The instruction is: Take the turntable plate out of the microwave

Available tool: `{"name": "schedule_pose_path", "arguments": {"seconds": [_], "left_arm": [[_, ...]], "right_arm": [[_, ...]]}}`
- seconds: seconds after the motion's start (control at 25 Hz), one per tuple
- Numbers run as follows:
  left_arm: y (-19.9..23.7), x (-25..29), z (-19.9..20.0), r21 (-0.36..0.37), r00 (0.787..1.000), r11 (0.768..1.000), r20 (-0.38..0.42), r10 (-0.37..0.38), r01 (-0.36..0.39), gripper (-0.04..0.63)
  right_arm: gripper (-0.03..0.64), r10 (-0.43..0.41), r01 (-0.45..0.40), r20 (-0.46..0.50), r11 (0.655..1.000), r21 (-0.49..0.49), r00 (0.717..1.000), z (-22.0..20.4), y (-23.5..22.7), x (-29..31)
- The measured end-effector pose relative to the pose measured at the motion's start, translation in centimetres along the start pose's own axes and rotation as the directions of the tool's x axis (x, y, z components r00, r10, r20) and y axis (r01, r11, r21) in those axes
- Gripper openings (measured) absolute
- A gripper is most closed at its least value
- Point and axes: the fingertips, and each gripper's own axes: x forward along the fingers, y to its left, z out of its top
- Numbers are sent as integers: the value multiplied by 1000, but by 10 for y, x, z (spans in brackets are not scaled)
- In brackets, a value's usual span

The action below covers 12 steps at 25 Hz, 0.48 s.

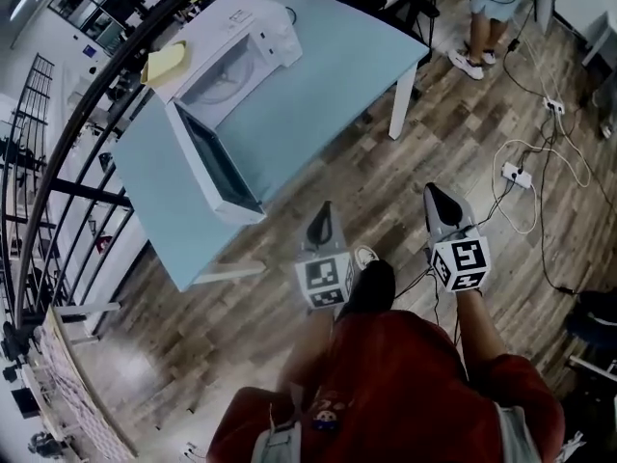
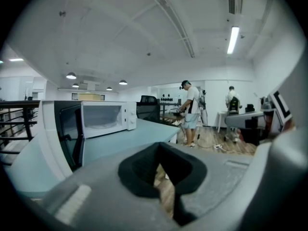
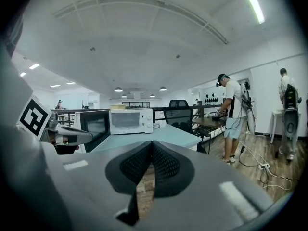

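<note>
A white microwave (image 1: 236, 61) stands on a light blue table (image 1: 318, 75) with its door (image 1: 214, 167) swung wide open toward me. Its cavity (image 2: 98, 119) faces the left gripper view; the turntable plate shows only faintly on the cavity floor (image 2: 99, 127). My left gripper (image 1: 325, 208) and right gripper (image 1: 434, 192) are both shut and empty. They hang side by side over the wooden floor, short of the table's near edge. In the right gripper view the microwave (image 3: 130, 121) is far ahead and the left gripper (image 3: 65, 136) shows at the left.
A yellow object (image 1: 166, 63) lies on top of the microwave. A black railing (image 1: 58, 162) runs behind the table. Cables and a power strip (image 1: 513, 172) lie on the floor at right. A person (image 3: 233, 112) stands at a far desk beside an office chair (image 3: 179, 112).
</note>
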Motion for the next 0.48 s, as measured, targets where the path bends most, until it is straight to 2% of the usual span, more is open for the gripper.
{"name": "schedule_pose_path", "arguments": {"seconds": [0.28,0.48], "left_arm": [[76,66,11,-40,995,994,-20,99,-100,-2],[125,100,10,-74,984,982,-40,172,-175,-2]], "right_arm": [[0,100,-102,-41,995,-25,994,21,11,115],[0,187,-190,-80,981,-44,979,26,28,191]]}}
